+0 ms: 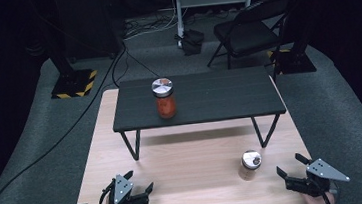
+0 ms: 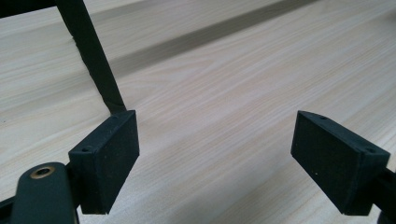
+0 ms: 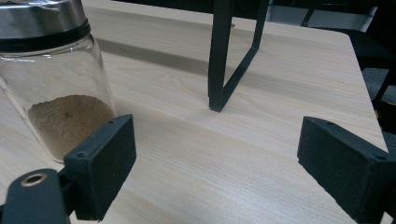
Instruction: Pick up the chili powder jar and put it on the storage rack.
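Glass jar [image 1: 249,165] of tan powder, steel lid on, stands upright on the pale wooden worktop [image 1: 190,166] toward its near right side, just left of the right tool [image 1: 292,167]. That tool rests low with its jaws spread wide, nothing between them, the jar off to one side of its nearer pad. The left tool [image 1: 140,182] sits at the near left, likewise released and empty. Farther back, a jar of red filling [image 1: 164,98] stands on a small black table [image 1: 199,100].
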`<state>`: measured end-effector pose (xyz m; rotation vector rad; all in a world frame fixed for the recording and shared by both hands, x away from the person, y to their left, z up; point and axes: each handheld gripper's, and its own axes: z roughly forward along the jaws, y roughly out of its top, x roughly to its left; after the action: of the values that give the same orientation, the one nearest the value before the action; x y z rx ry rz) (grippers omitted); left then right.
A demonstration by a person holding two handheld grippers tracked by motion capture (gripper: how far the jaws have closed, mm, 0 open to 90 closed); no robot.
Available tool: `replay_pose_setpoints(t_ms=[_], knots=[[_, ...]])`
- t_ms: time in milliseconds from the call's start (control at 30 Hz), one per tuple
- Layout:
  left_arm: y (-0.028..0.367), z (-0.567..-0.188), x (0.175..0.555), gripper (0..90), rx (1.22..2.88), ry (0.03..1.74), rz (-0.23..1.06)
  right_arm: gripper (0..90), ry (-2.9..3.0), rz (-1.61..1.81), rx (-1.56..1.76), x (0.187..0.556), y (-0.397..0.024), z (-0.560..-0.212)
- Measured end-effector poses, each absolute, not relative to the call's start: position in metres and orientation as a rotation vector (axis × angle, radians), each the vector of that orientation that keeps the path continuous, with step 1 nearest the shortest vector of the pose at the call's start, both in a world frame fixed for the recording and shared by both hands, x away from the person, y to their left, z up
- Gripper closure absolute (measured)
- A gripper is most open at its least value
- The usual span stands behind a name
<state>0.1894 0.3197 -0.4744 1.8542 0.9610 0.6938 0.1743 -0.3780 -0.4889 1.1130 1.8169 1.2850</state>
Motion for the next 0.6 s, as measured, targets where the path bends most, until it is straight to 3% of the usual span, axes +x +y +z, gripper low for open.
replay_pose_setpoints(t_ms=[600], knots=[[0.3197,-0.4760,0.1895,14.2,1.850,0.972,0.691,10.8,1.819,1.283,1.113,0.1746,-0.3777,-0.4886]])
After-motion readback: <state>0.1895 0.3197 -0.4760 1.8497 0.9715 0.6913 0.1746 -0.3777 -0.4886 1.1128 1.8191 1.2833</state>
